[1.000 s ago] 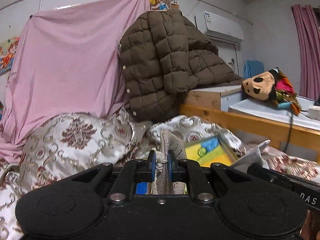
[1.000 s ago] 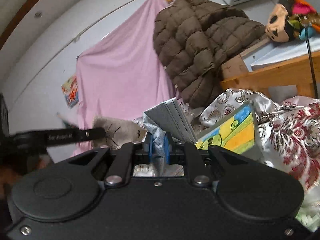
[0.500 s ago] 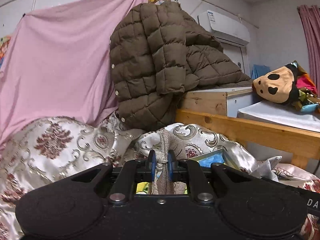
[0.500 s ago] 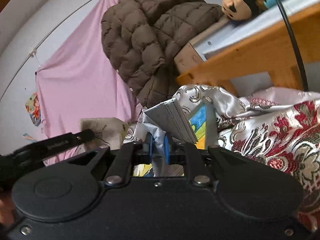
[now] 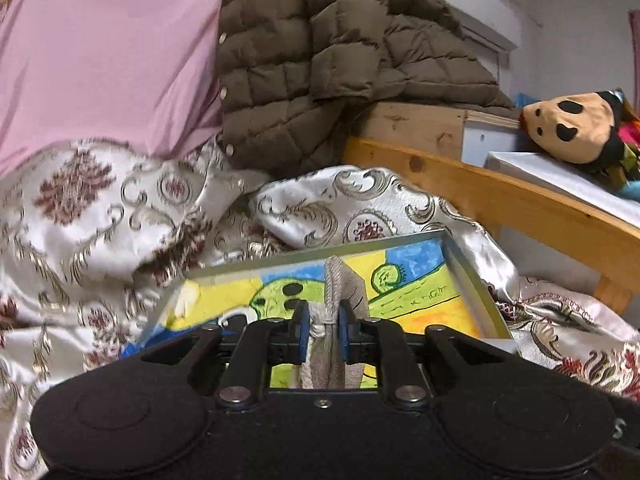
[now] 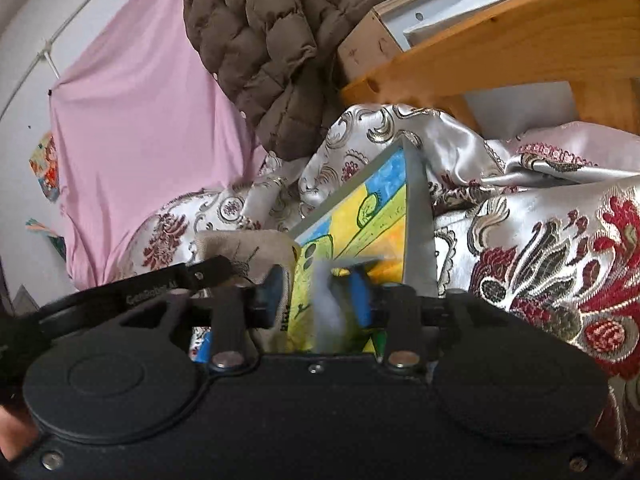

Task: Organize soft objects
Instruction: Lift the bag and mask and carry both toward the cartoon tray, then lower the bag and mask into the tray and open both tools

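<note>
The left claw is opening, and a folded beige woven cloth with a white cord stands upright between its blue pads. The cloth's long axis runs vertically, its folded top edge pointing up and slightly away from the camera; the pads sit right against its sides, so it looks lightly grasped. Its lower end is cut off behind the claw's black body.

It hangs over a shallow grey tray with a yellow, green and blue drawing on its floor, which lies on a silver and maroon brocade bedspread. The tray's near edge is hidden by the claw.

The right claw is opening too, its pads standing well apart. A grey-blue face mask sits between them as a blur, free of the left-hand pad; whether it touches the right-hand one is unclear, as are its shape and direction. In that view the tray tilts steeply, and the left claw's arm crosses in front of the beige cloth.

Behind the bed hang a pink sheet and a brown quilted jacket. A plush toy is cut off at the right edge.
</note>
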Tool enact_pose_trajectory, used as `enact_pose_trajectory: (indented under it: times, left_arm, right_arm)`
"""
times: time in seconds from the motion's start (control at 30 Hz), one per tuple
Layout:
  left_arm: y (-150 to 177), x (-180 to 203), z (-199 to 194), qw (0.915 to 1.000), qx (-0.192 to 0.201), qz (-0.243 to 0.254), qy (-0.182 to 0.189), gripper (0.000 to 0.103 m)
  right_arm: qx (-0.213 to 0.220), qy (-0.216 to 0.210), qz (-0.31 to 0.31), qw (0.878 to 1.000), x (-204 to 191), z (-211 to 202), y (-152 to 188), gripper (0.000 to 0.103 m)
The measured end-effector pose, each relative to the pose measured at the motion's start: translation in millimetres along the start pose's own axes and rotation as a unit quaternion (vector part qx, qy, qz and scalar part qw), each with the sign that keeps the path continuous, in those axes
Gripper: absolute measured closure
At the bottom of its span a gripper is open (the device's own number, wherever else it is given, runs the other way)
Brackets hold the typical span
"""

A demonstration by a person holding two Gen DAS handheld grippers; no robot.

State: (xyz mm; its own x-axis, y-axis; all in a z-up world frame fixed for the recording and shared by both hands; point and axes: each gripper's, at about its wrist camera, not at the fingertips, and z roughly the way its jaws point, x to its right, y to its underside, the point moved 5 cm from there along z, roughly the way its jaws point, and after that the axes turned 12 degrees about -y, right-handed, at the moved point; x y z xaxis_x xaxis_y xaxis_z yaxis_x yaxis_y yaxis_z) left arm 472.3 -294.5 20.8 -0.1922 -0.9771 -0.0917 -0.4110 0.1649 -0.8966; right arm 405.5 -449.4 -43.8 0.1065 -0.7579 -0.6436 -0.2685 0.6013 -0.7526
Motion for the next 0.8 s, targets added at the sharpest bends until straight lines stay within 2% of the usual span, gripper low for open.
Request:
enact_pose_trajectory:
  times: [0.03,0.1,0.17,0.27,0.4,0.47,0.57,0.67,0.8]
  left_arm:
    - [-1,0,1,1.0,-0.006,-0.003,-0.001,0.081]
    - [-2,-2,1,0.9999,-0.011,-0.003,-0.008,0.069]
    - [-4,-4,-1,0.9999,-0.01,-0.004,-0.011,0.066]
    - [-6,-10,-9,0.9998,-0.007,-0.012,-0.014,0.055]
    - [-9,-21,-26,0.9996,0.009,-0.015,-0.021,0.039]
    - [-9,-28,-38,0.9993,0.019,-0.013,-0.031,0.033]
    - [-8,-41,-60,0.9984,0.034,-0.018,-0.042,0.028]
    - [-4,-59,-86,0.9968,0.051,-0.037,-0.05,0.021]
    - [7,-85,-120,0.9948,0.058,-0.065,-0.053,0.018]
  right_arm:
    - [0.002,0.003,-0.001,1.0,-2,-2,-1,0.062]
    - [0.002,0.005,-0.01,1.0,-4,2,-1,0.058]
    - [0.003,0.011,-0.016,1.0,-9,-2,-1,0.053]
    - [0.004,0.012,-0.024,1.0,-12,-11,-5,0.047]
    - [0.007,0.018,-0.053,0.998,-27,-30,-10,0.024]
    - [0.013,0.022,-0.069,0.997,-35,-37,-12,0.017]
    - [0.02,0.024,-0.079,0.996,-48,-52,-15,0.012]
    - [0.022,0.027,-0.088,0.996,-57,-62,-14,0.0]
    - [0.012,0.025,-0.103,0.994,-77,-76,-7,0.001]
